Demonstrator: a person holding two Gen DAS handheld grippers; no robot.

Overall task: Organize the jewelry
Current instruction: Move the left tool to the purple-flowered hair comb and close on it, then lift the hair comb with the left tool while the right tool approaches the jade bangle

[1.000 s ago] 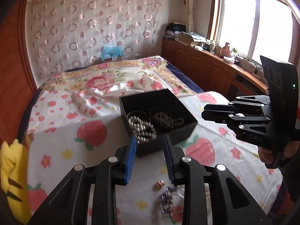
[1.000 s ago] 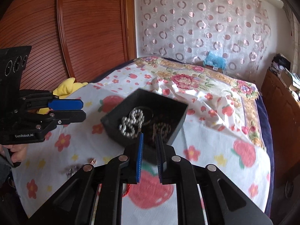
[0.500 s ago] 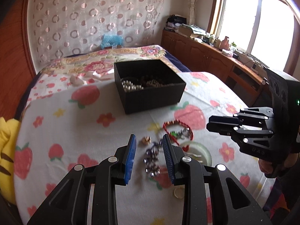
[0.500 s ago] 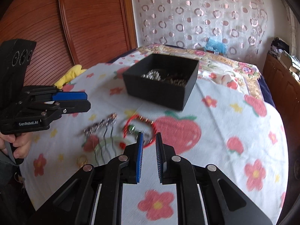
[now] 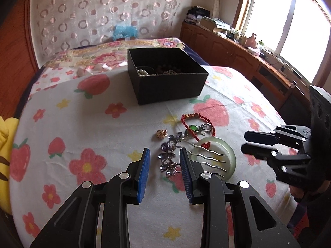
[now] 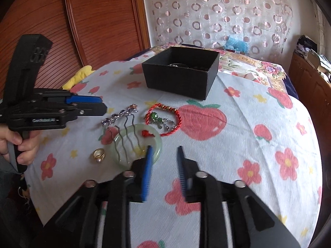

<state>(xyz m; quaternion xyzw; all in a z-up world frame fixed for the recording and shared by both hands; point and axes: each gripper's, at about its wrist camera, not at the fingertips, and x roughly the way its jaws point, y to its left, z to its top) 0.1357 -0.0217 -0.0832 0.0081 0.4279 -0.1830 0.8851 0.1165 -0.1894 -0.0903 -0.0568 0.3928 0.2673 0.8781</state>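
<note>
Right now both grippers hang over the strawberry-print bedspread (image 5: 86, 124), each with nothing between its fingers. The left gripper (image 5: 164, 165) has its blue pads parted a little above a purple-jewelled hair comb (image 5: 168, 157), whose wavy prongs lie across a pale green bangle (image 5: 231, 161). The right gripper (image 6: 163, 155) is spreading its fingers, just beside that bangle's near rim. A red cord bracelet (image 6: 163, 119) with a green charm lies touching the bangle, and a gold ring (image 6: 98, 154) sits just beside it. Further back stands an open black box (image 5: 165, 78) holding pearls and what looks like darker beads, though its inside is dim.
</note>
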